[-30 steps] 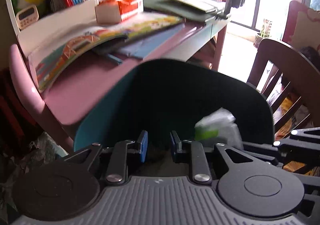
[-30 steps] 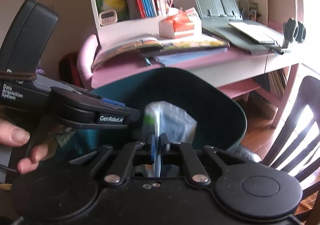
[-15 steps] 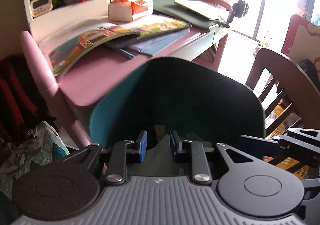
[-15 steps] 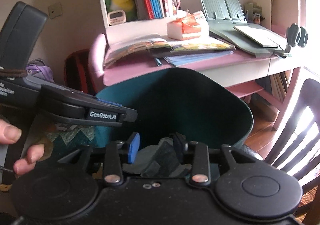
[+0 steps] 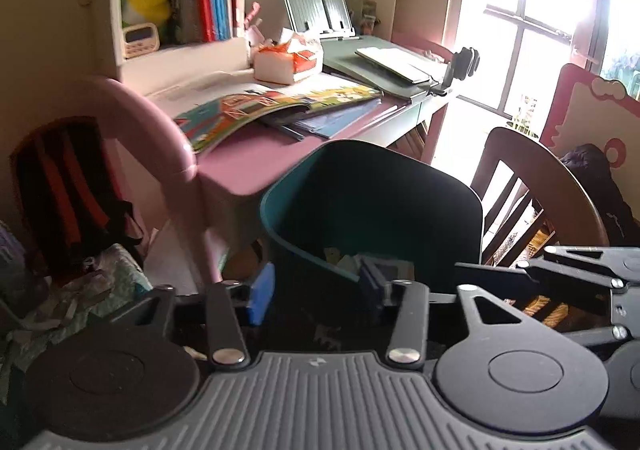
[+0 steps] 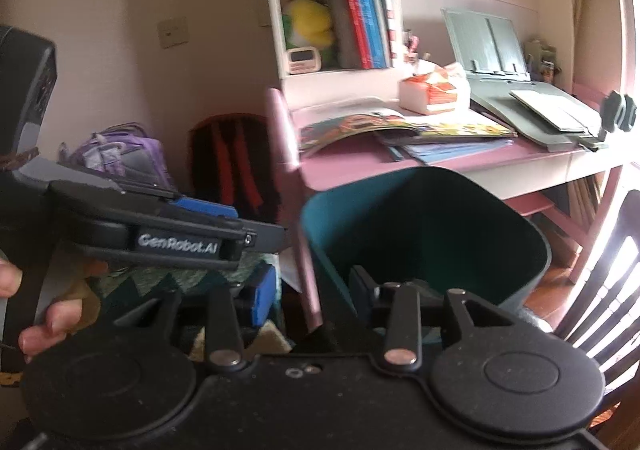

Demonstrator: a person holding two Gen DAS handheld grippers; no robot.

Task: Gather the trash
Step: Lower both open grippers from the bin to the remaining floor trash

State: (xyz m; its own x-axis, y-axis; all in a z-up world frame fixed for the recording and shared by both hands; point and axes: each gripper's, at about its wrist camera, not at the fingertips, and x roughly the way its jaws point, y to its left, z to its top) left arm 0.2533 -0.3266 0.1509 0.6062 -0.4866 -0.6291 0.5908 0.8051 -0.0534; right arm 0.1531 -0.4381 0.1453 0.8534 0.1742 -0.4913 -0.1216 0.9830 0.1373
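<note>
A teal trash bin (image 5: 372, 202) stands on the floor beside a pink desk (image 5: 256, 158); it also shows in the right wrist view (image 6: 424, 226). Bits of trash (image 5: 344, 260) lie at its bottom. My left gripper (image 5: 316, 290) is open and empty, its jaws straddling the bin's near rim. My right gripper (image 6: 312, 294) is open and empty, just above the bin's near left edge. The left gripper's body (image 6: 160, 234) shows at the left of the right wrist view.
The desk holds open picture books (image 5: 276, 110), a tissue box (image 5: 288, 60) and a grey book stand (image 5: 384, 66). A dark wooden chair (image 5: 540, 186) stands right of the bin. A red and black backpack (image 6: 236, 170) and a purple bag (image 6: 116, 158) sit at the left.
My right gripper let go of the plastic wrapper into the bin and opened. Both grippers have opened wider and pulled back and left of the bin.
</note>
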